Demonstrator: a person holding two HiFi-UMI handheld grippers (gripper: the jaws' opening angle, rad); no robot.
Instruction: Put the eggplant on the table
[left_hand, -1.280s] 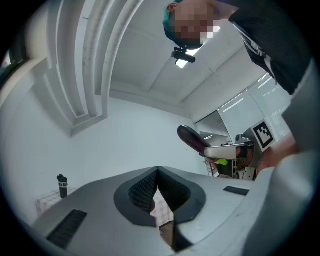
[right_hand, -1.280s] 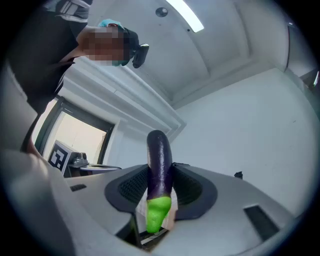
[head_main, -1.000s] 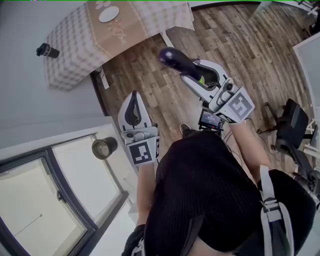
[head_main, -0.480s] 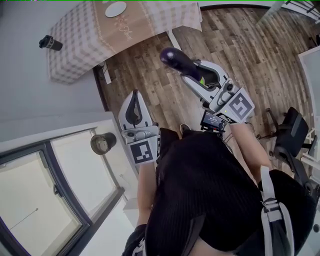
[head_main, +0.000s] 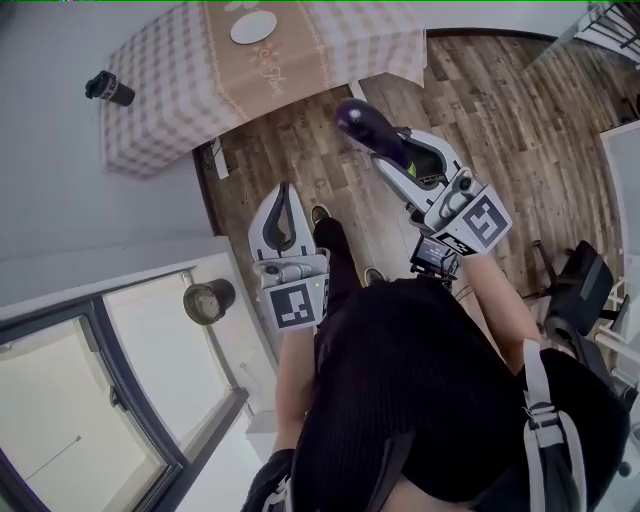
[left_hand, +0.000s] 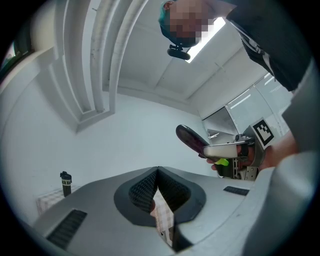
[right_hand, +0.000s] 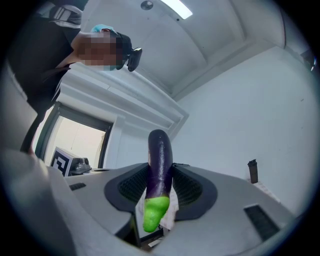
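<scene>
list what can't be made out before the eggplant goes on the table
Checked-cloth table: far end cut off by the head view's top edge.
Small dark bottle: label too small to read in any view.
Long purple eggplant: green stem end mostly hidden between the right tool's jaws in the head view.

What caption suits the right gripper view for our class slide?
A purple eggplant clamped in the right gripper, green stem end nearest the camera.
</scene>
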